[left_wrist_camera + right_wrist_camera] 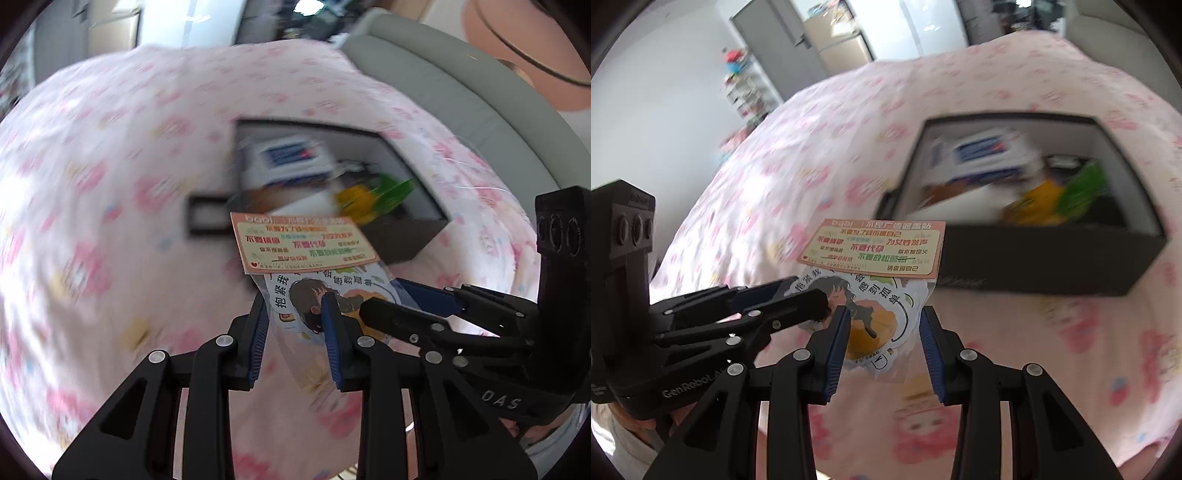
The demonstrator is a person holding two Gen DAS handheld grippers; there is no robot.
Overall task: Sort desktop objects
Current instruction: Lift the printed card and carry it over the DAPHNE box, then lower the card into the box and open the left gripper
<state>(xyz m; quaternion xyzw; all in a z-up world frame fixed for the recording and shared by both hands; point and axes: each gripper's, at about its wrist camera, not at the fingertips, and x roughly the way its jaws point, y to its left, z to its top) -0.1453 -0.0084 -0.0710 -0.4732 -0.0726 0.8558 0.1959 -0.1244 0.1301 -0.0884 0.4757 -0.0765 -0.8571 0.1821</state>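
Note:
A clear sticker packet [295,295] with an orange header card [303,243] hangs above the pink cloth, held from both sides. My left gripper [293,306] is shut on its left part, with the cartoon sheet bowed between the blue pads. In the left wrist view my right gripper [384,295] comes in from the right and clamps the packet's other edge. The right wrist view shows the same sticker packet [875,321] between the pads of my right gripper [885,314], and my left gripper [809,290] pinching its left edge. Just beyond stands an open black box [1034,262], seen blurred.
The black box [402,240] holds a blue-and-white carton [986,151] and a yellow-and-green item [1060,199]. Pink patterned cloth [997,332] covers the whole surface. A grey sofa [443,81] lies behind it, and a shelf unit [746,88] stands against the far wall.

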